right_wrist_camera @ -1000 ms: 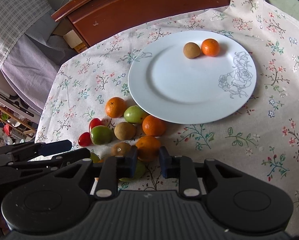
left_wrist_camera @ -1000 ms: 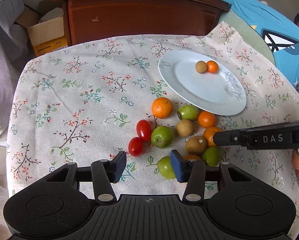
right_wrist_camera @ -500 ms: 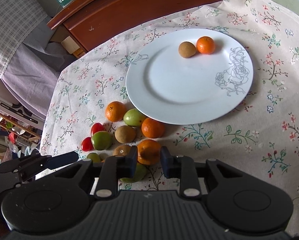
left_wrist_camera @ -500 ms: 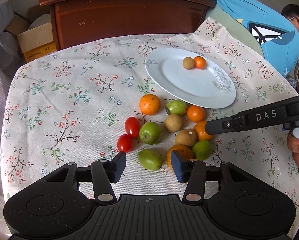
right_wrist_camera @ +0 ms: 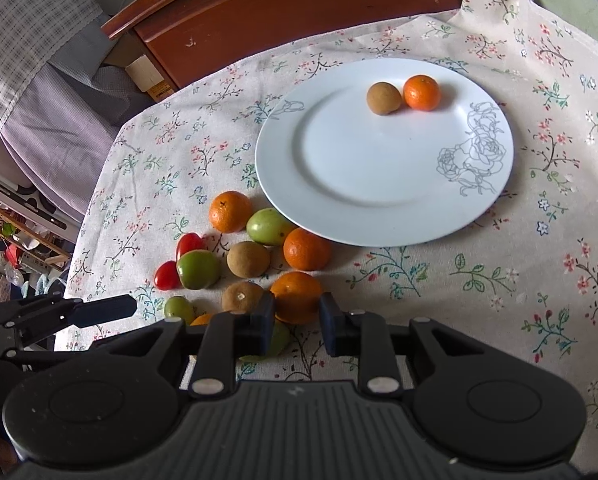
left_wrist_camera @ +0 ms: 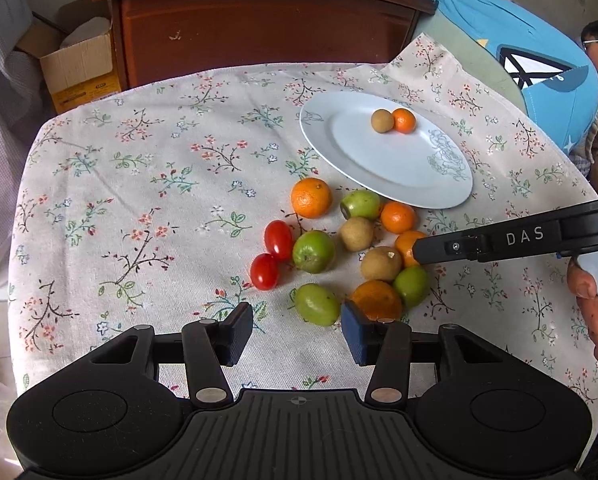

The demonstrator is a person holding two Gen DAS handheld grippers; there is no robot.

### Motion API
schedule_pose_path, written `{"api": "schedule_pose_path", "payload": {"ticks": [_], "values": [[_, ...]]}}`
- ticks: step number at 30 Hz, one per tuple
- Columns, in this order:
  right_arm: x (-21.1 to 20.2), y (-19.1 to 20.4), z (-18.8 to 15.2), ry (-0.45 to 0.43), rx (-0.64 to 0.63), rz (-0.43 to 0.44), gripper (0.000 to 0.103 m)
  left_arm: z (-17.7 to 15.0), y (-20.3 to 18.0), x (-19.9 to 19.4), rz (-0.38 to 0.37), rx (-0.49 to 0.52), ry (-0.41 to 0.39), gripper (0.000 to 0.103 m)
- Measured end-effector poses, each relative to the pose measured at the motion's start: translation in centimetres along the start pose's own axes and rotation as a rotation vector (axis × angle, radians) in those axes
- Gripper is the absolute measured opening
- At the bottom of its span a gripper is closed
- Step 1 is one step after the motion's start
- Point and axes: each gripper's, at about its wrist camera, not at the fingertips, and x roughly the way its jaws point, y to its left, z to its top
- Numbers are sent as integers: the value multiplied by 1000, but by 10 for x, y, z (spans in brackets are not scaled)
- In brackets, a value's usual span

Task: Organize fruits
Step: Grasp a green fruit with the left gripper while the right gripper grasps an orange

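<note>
Floral tablecloth (left_wrist_camera: 147,184) covers table; wooden cabinet (left_wrist_camera: 259,28) and cardboard box (left_wrist_camera: 79,68) behind. Fruit pile (left_wrist_camera: 351,248) beside white plate (right_wrist_camera: 383,184). Left gripper (left_wrist_camera: 297,334) spread apart, empty. Right gripper (right_wrist_camera: 297,320) apart, flanking orange (right_wrist_camera: 297,296), not clamped.

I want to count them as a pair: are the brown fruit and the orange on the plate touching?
Touching. In the right wrist view the round brown fruit and small orange on the white plate meet with no gap.

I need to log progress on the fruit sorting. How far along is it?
Early. Done: one brown fruit and one small orange sit on the white plate. In hand: the right tongs straddle another orange, apparently not yet lifted. Left: about eleven more fruits on the tablecloth; the left tongs are open, empty.
</note>
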Motion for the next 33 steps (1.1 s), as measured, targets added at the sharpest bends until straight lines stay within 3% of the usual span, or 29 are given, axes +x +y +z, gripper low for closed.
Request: {"api": "schedule_pose_path", "payload": {"ticks": [6,13,16,17,19,33], "values": [[0,5,0,-10,-31,-16,24,4,8,6,-50,-128,15,46],[1,4,0,-4,-29,-8,26,5,2,17,4,-185,22,46],[1,2,0,-2,-16,-2,27,6,-4,17,45,-170,10,42],[2,3,0,-3,-20,-3,27,6,-6,18,41,-170,13,32],[2,4,-1,-9,-35,-4,27,5,-6,21,10,-193,27,23],[2,5,-2,-6,-50,10,24,4,-20,27,61,-102,5,22]]}}
